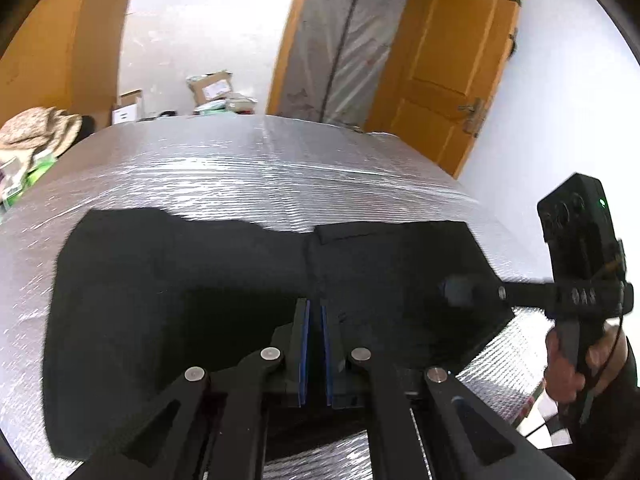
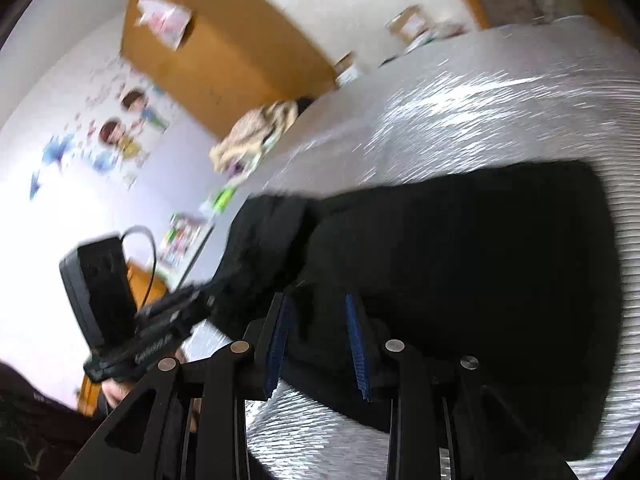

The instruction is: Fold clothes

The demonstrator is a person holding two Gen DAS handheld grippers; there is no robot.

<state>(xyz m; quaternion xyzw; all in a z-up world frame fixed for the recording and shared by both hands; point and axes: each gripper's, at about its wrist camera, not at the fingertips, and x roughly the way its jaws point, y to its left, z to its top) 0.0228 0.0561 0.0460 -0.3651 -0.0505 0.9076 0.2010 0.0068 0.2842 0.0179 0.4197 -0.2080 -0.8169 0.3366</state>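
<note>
A black garment (image 1: pixel 224 264) (image 2: pixel 460 264) lies spread on a silver quilted surface (image 1: pixel 248 168) (image 2: pixel 480 120). My left gripper (image 1: pixel 315 306) sits over the garment's near middle, its blue pads almost together. In the right wrist view the left gripper (image 2: pixel 212 292) pinches a bunched, lifted fold of the black cloth at the garment's left end. My right gripper (image 2: pixel 317 304) is open above the garment's near edge, with dark cloth showing in the gap and neither pad pressing on it. From the left wrist view the right gripper (image 1: pixel 454 290) reaches in over the garment's right part.
A crumpled beige cloth (image 1: pixel 36 132) (image 2: pixel 256 132) and small packets lie at the far left of the surface. Cardboard boxes (image 1: pixel 212 88) stand behind it. A wooden door (image 1: pixel 452 68) is at the back right. A hand (image 1: pixel 568 364) grips the right tool's handle.
</note>
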